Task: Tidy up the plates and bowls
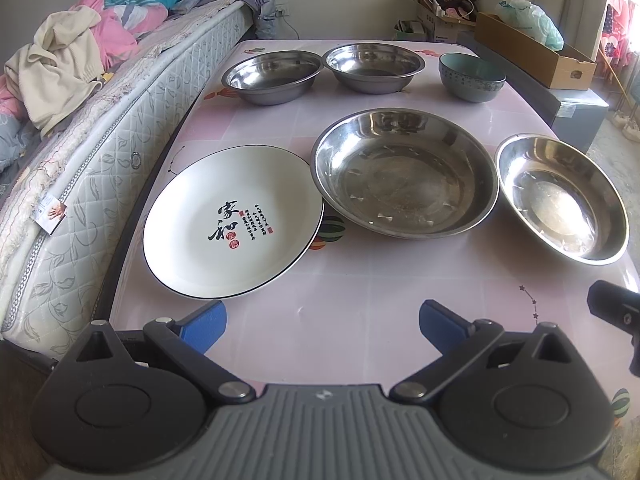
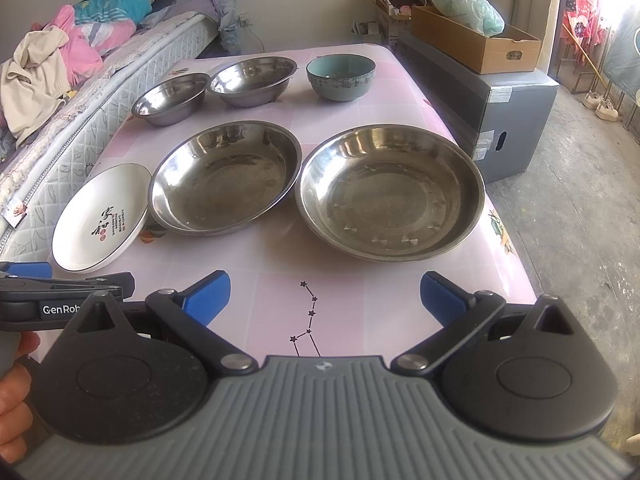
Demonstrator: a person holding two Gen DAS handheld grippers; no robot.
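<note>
A white plate (image 1: 234, 222) with black lettering lies front left on the pink table. To its right sit two wide steel plates, the middle one (image 1: 404, 172) (image 2: 226, 176) and the right one (image 1: 560, 198) (image 2: 390, 192). Along the back stand two steel bowls (image 1: 274, 76) (image 1: 374, 67) and a teal ceramic bowl (image 1: 472, 76) (image 2: 341, 74). My left gripper (image 1: 322, 326) is open above the table's near edge, short of the white plate. My right gripper (image 2: 325, 298) is open too, in front of the right steel plate, holding nothing.
A mattress (image 1: 92, 168) piled with clothes runs along the table's left side. A grey cabinet (image 2: 516, 120) carrying a cardboard box (image 2: 476, 40) stands at the right. Bare pink tabletop (image 2: 280, 276) lies between grippers and dishes. A hand (image 2: 14, 404) holds the left gripper.
</note>
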